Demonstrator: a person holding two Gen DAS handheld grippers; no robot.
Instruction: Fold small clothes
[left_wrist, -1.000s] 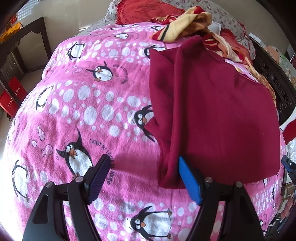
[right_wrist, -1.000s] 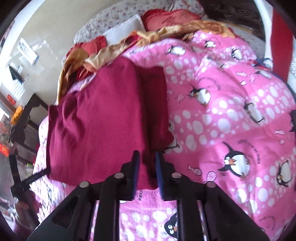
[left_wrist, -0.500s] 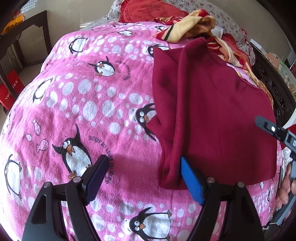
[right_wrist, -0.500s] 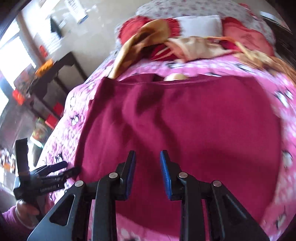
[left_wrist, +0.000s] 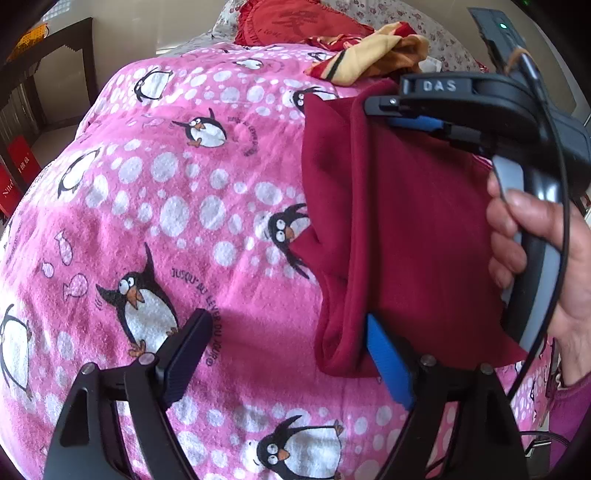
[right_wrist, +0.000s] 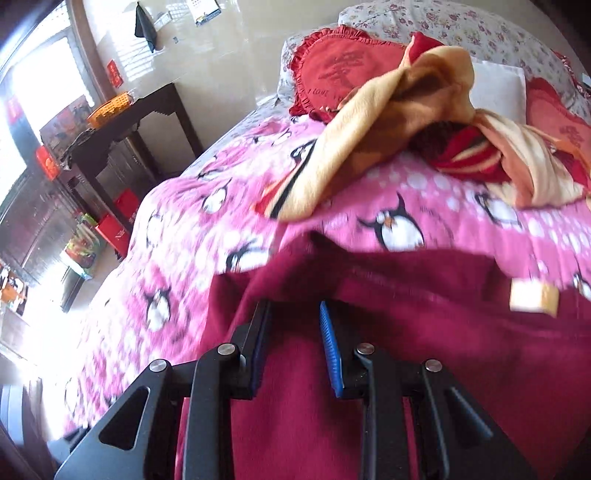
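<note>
While the maroon garment (left_wrist: 417, 229) lies half-folded on the penguin blanket (left_wrist: 177, 206), the left gripper (left_wrist: 291, 354) gapes empty at its near hem, just widened — the right gripper (right_wrist: 295, 343), narrowly parted over its far edge, must pinch next.

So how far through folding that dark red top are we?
Partly done: the dark red top lies flat on the penguin blanket with its left edge already folded in. In hand: the right gripper has reached the far collar end, nothing visibly clamped; the left gripper is open at the near hem. Left: the remaining folds, plus the crumpled yellow and red clothes behind.
</note>
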